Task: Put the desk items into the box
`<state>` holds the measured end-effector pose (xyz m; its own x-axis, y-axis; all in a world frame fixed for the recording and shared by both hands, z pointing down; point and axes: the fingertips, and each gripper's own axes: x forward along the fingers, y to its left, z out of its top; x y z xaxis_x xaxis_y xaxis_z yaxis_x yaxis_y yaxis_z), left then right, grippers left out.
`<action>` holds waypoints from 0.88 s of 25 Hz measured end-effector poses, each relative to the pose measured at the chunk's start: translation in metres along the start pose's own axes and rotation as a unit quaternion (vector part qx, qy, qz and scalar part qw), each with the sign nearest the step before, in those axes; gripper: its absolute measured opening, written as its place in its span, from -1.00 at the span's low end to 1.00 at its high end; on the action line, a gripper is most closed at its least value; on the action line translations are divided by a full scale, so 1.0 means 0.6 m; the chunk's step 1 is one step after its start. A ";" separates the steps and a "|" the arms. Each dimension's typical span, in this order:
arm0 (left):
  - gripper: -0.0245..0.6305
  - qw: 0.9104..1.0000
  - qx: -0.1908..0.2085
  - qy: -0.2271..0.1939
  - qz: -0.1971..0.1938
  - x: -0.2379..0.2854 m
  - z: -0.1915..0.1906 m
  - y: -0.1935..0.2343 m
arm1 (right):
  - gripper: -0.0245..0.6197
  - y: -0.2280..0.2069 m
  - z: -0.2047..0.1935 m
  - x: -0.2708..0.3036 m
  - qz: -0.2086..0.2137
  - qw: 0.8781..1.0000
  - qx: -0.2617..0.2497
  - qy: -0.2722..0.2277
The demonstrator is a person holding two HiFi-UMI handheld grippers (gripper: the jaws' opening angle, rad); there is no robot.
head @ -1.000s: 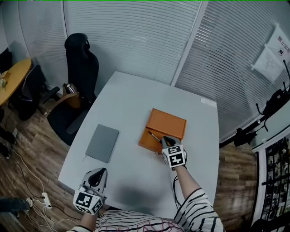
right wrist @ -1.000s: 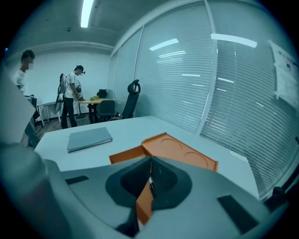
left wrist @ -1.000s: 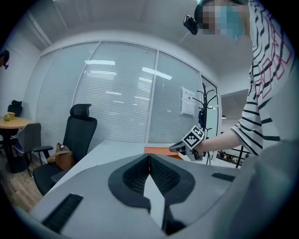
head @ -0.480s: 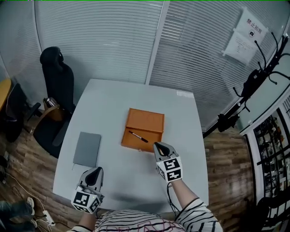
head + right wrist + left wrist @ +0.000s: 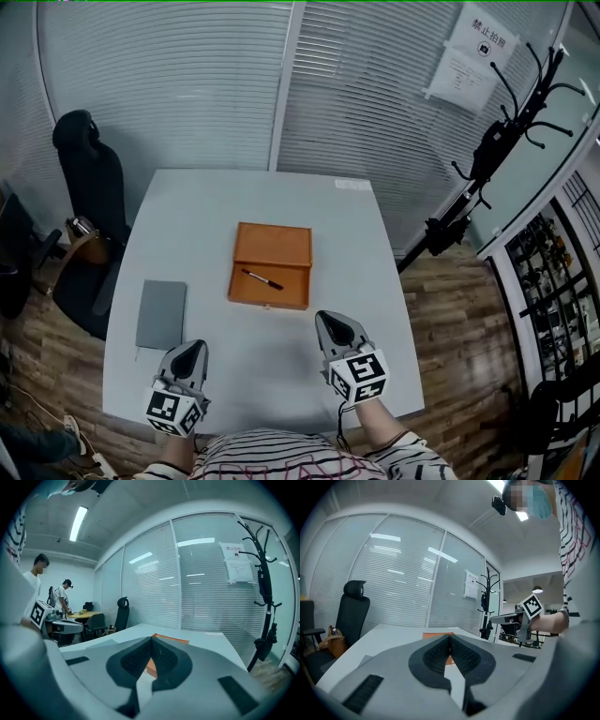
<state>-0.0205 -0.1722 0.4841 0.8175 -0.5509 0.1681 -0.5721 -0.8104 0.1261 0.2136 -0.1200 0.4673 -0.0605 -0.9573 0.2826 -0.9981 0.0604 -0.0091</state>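
Observation:
An open orange box (image 5: pixel 272 253) lies at the middle of the pale grey table (image 5: pixel 328 234), and a black pen (image 5: pixel 262 278) lies inside it. A grey notebook (image 5: pixel 160 314) rests flat on the table, left of the box. My right gripper (image 5: pixel 323 316) hovers near the table's front edge, short of the box's near right corner, shut and empty. My left gripper (image 5: pixel 195 345) hangs at the front left, just right of the notebook's near end, also shut and empty. Past the closed left gripper (image 5: pixel 450 638) and right gripper (image 5: pixel 152 640), the orange box (image 5: pixel 172 640) shows as a thin strip.
A black office chair (image 5: pixel 89 178) stands off the table's left side with a tan bag (image 5: pixel 80 232) beside it. A coat stand (image 5: pixel 487 159) rises at the right. Glass walls with blinds close the back. Two people (image 5: pixel 40 578) stand far off by another desk.
My right gripper has drawn back from the box toward the near table edge, leaving the pen lying inside. The head view has swung right. The left gripper has barely moved.

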 end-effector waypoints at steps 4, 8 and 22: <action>-0.86 1.000 0.000 0.001 -0.009 0.005 0.000 -0.007 | -0.84 -0.001 -0.010 -0.038 -0.012 1.000 0.020 -0.002; -0.85 1.000 0.001 0.000 -0.015 0.008 0.002 -0.015 | -0.84 -0.008 -0.031 -0.072 -0.031 0.998 0.048 0.002; -0.86 1.000 0.002 0.003 -0.019 -0.002 -0.004 -0.025 | -0.85 -0.002 -0.057 -0.097 -0.042 0.997 0.067 0.008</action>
<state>-0.0133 -0.1588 0.4845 0.8381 -0.5188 0.1686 -0.5405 -0.8314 0.1288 0.2186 -0.0548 0.4839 0.0224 -0.9526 0.3033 -0.9919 -0.0591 -0.1126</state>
